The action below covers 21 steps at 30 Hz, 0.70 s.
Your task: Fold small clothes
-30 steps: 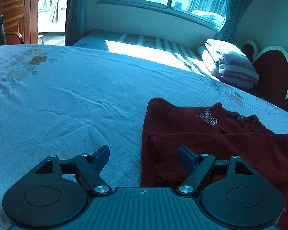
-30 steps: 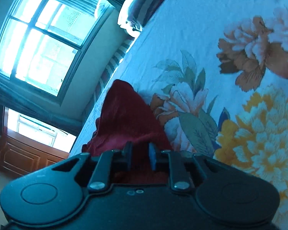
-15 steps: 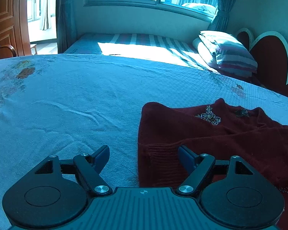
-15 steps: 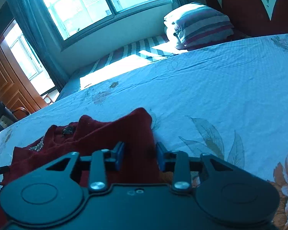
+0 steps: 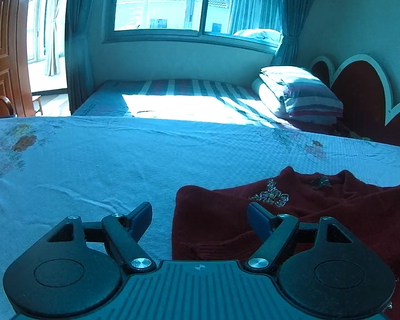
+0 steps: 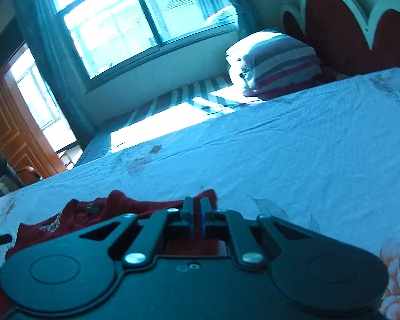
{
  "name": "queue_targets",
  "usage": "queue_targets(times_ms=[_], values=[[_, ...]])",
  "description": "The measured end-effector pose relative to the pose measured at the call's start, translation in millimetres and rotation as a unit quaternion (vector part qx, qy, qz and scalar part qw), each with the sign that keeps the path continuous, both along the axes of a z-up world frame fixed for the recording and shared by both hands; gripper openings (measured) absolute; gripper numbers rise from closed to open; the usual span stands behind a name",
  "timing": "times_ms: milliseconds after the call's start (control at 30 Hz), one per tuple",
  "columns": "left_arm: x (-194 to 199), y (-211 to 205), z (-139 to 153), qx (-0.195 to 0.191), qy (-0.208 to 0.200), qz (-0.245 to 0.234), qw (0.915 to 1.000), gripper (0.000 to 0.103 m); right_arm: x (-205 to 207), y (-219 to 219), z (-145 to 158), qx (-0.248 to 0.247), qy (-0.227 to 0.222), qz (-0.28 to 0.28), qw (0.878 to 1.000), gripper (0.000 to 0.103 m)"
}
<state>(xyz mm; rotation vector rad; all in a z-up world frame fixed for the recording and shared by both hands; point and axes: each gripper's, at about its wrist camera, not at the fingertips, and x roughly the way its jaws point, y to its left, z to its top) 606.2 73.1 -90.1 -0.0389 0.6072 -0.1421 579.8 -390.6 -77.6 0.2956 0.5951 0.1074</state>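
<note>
A dark red knit sweater [image 5: 320, 213] with beaded trim near the neckline lies on the light blue floral bedsheet [image 5: 106, 165]. My left gripper [image 5: 199, 213] is open, low over the sheet, with the sweater's left edge between its fingers. In the right wrist view the sweater [image 6: 114, 208] lies at lower left. My right gripper [image 6: 194, 214] has its jaws nearly together over the sweater's right edge; whether cloth is pinched between them is hidden.
A second bed with a striped mattress [image 5: 189, 90] and a striped pillow [image 5: 306, 93] stands beyond, under the window [image 5: 194, 2]. A red heart-shaped headboard [image 5: 360, 93] is at right. A wooden door [image 5: 2, 48] and a chair are at far left.
My right gripper swung from a tilted view to level, opened partway, then narrowed at the sweater's right edge. My left gripper stayed open and dropped a little toward the sheet.
</note>
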Motion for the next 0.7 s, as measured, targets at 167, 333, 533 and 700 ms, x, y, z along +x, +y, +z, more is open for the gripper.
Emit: queue_targets(times_ms=[167,333,533,700], values=[[18,-27,-21,0.065,0.065,-0.033,0.9952,0.079,35,15,-21,-0.106,0.062,-0.012,0.992,0.000],[3,-22,-12,0.049,0.019,-0.025,0.9983,0.079,22,2,-10,-0.083,0.047,-0.033,0.995,0.015],[4,-16,-21,0.058,0.047,-0.039,0.9965,0.080,-2,23,-10,-0.101,0.046,0.046,0.993,0.016],[-19,-6,2,0.053,0.012,-0.019,0.9984,0.081,-14,15,-10,-0.107,0.057,0.006,0.993,0.022]])
